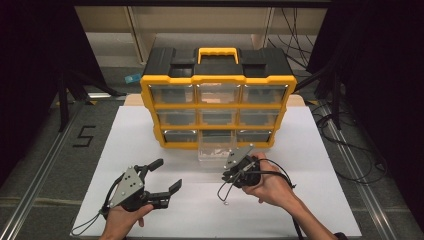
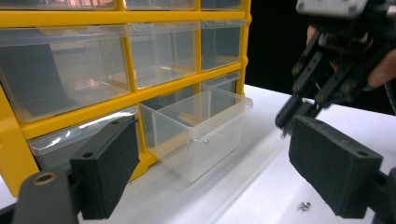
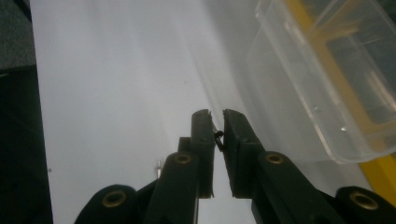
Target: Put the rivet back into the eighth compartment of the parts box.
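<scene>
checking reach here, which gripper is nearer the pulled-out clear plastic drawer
Right. The right gripper hovers just in front of the pulled-out clear plastic drawer; the left gripper sits farther back, off to its left.

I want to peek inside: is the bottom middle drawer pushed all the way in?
No, the clear bottom middle drawer sticks out from the yellow organizer onto the table.

Drawer [image 1: 216, 150] before cabinet [image 1: 218, 102], screw [image 2: 305, 205] nearby (on table [image 1: 310, 200])
</scene>
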The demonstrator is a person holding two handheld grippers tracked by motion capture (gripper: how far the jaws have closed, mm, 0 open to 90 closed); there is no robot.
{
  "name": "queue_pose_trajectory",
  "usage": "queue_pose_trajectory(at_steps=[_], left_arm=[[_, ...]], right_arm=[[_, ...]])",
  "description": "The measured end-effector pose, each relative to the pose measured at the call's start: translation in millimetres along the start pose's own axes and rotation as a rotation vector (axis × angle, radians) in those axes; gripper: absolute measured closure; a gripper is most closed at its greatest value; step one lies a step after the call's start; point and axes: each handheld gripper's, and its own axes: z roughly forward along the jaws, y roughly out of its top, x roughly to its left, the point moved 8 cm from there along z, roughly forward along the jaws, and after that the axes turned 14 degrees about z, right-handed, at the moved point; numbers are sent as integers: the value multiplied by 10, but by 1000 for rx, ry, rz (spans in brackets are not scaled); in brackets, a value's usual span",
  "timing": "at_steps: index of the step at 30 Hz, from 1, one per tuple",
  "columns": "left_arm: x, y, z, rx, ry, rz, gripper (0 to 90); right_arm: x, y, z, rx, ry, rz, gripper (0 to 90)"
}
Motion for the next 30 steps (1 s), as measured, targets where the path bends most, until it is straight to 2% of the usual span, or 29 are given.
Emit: queue_pose_trajectory(at_steps=[5, 16, 20, 30], left_arm=[[1, 2, 0, -1, 1, -1, 161], [2, -1, 3, 0, 1, 0, 161], [0, -3, 3, 2, 0, 0, 161], [1, -6, -2, 7, 1, 1, 161]], right_arm=[[-30, 111, -94, -57, -6, 10, 833], [-113, 323, -218, -145, -23, 28, 834], [-185, 390, -215, -175, -41, 29, 834], [-352, 510, -158, -211, -74, 49, 833]])
